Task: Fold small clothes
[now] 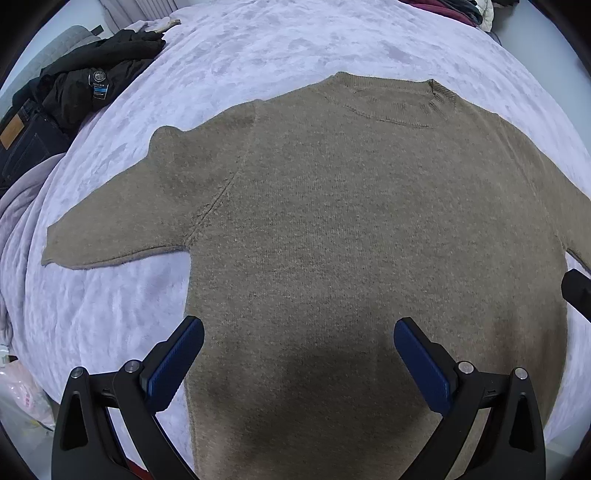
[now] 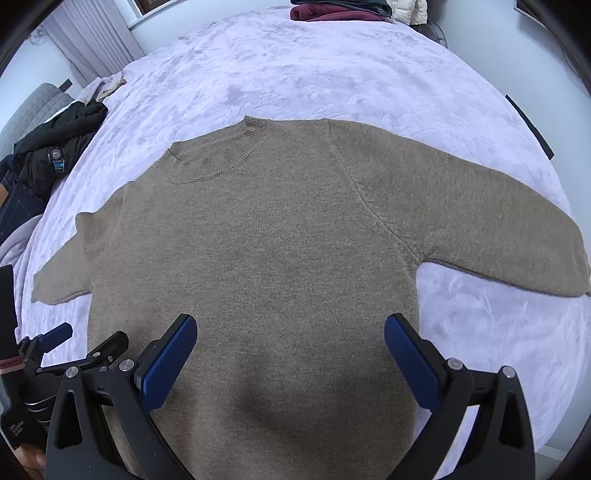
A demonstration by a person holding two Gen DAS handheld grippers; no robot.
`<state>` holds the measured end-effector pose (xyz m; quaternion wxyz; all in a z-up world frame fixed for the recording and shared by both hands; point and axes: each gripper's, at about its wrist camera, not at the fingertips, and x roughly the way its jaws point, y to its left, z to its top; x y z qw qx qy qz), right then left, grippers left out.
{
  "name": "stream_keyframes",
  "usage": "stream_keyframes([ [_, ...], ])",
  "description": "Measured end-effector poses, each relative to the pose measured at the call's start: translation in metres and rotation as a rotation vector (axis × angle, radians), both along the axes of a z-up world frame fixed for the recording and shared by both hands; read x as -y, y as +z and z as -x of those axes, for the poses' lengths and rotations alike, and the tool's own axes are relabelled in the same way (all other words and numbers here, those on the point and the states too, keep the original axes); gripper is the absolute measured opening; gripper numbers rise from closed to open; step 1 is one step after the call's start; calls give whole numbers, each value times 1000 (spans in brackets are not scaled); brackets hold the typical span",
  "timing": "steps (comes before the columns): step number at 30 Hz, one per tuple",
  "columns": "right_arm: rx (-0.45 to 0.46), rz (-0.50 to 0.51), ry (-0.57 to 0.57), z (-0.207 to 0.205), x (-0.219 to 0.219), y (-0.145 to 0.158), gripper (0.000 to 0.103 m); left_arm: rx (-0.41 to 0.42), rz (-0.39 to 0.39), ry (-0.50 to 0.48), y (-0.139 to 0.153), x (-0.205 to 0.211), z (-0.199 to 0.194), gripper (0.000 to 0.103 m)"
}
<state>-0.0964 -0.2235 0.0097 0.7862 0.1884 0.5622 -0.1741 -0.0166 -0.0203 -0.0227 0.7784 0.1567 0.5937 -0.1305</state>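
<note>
A bed covered with a pale lilac plush blanket point(image 1: 258, 44) fills both views. A brown knit sweater point(image 1: 351, 221) lies spread flat on it, collar at the far side, hem toward the near edge, both sleeves stretched out to left and right.

The left gripper point(image 1: 298, 345) hangs over the near left part of the sweater's body, jaws spread wide with nothing between them; its left finger sits above the sweater's left side edge, the right finger over the knit.

The right gripper point(image 2: 290, 341) hangs over the near right part of the body, likewise wide open and empty, its right finger close to the sweater's right side edge below the armpit.

Dark clothes point(image 1: 85, 85) are piled at the bed's far left, and folded garments point(image 2: 340, 13) sit at its far edge.
</note>
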Motion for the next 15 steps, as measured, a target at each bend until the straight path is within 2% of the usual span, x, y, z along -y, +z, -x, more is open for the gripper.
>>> stream_keyframes([
  [15,-16,-5,2,0,0,-4,102,-16,-8,11,-6,-1,0,103],
])
